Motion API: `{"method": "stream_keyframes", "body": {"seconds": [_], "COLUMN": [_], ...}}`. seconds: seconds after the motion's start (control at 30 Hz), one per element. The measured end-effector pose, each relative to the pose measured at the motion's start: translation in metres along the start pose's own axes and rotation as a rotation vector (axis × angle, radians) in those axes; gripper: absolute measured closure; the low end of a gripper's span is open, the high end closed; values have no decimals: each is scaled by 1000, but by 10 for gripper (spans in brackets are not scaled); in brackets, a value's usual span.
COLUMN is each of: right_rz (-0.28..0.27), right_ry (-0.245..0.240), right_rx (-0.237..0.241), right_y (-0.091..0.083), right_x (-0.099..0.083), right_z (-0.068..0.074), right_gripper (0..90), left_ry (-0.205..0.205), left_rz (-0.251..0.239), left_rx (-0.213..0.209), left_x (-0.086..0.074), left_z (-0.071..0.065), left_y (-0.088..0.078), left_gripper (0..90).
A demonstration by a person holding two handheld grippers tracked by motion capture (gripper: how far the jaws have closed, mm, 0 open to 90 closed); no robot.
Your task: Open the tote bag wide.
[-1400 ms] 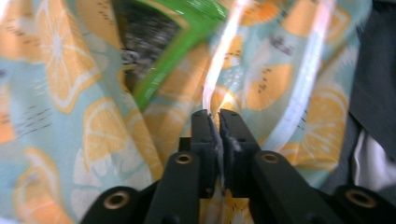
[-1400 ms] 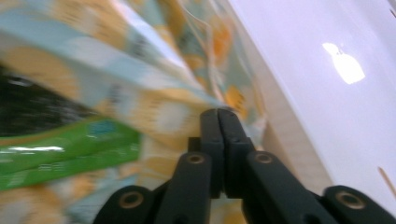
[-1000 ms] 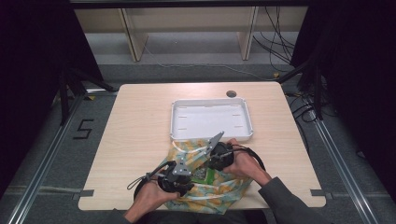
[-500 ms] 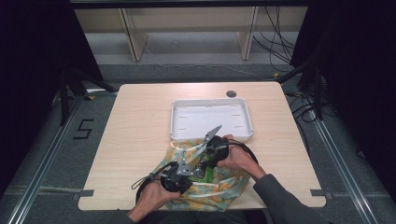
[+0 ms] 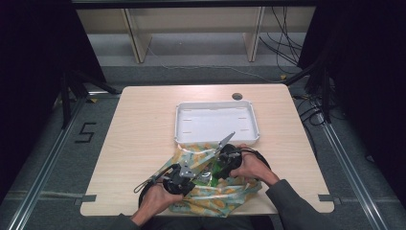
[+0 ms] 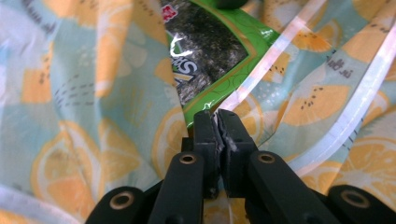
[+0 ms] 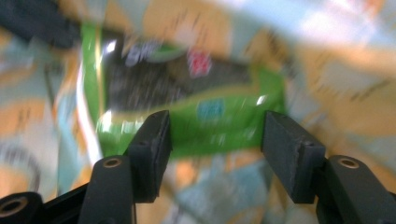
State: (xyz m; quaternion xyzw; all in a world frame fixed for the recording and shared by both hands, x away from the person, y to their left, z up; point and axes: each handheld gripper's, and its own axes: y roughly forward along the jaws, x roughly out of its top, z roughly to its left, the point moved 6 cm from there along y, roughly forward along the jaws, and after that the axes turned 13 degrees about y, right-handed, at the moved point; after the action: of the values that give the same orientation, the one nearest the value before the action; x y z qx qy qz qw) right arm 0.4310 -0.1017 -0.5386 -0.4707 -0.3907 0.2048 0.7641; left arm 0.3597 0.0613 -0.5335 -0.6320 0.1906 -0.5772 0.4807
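Fingers of my left gripper (image 6: 215, 122) are pinched tight on the edge of the lemon-print bag (image 6: 93, 93). My right gripper (image 7: 215, 135) has open fingers (image 7: 156, 140), with nothing between them. A green snack packet (image 7: 187, 93) lies inside the bag, just past both grippers, near the white tray (image 5: 216, 122).

Left gripper (image 6: 217, 122): black two-jaw body, brass-ringed pivot holes, chipped grey pad edges, grey three-cornered top plate, black trailing cable. Right gripper (image 7: 215, 135): same black build, blocky pads. Sleeves (image 5: 292, 206): dark grey.
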Motion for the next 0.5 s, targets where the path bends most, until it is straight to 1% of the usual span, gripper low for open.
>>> {"method": "stream_keyframes", "body": {"seconds": [0.03, 0.07, 0.1, 0.13, 0.17, 0.2, 0.23, 0.27, 0.3, 0.33, 0.37, 0.4, 0.43, 0.47, 0.5], "right_rz": [7, 8, 16, 16, 19, 23, 28, 34, 42, 44, 50, 51, 58, 58, 59], "right_ry": [19, 24, 25, 21, 26, 36, 41, 29, 18, 15, 8, 12, 10, 14, 7], "right_rx": [4, 11, 13, 15, 2, 12, 12, 15, 17, 12, 17, 19, 19, 12, 14], "right_y": [0, -1, -2, -3, -5, -6, -6, -6, -7, -7, -8, -7, -8, -7, -8], "right_x": [-6, -8, -11, -13, -16, -18, -21, -23, -25, -28, -30, -32, -34, -35, -35], "right_z": [2, 3, 4, 5, 5, 7, 8, 10, 14, 17, 22, 24, 27, 29, 31], "right_gripper": [438, 452, 471, 485, 526, 540, 553, 575, 576, 572, 550, 537, 519, 508, 504], "left_ry": [-7, 10, -4, 6, 4, -10, -3, -2, -14, -14, -5, -14, -6, -9, 0], "left_rz": [-5, 0, 0, 7, 7, 4, 8, 12, 9, 5, 14, 23, 9, 9, 11], "left_rx": [4, 13, 4, 2, 8, 13, 17, 18, 21, 31, 27, 18, 34, 35, 37], "left_x": [0, 0, -1, -1, -1, -2, -2, -3, -4, -4, -4, -4, -4, -3, -3], "left_z": [0, 2, 2, 3, 4, 5, 7, 9, 9, 12, 13, 13, 15, 15, 16], "left_y": [0, 0, 0, 0, 0, 1, 1, 1, 2, 2, 2, 1, 3, 3, 3], "left_gripper": [867, 871, 874, 877, 878, 879, 879, 879, 879, 879, 879, 879, 878, 878, 878]}}
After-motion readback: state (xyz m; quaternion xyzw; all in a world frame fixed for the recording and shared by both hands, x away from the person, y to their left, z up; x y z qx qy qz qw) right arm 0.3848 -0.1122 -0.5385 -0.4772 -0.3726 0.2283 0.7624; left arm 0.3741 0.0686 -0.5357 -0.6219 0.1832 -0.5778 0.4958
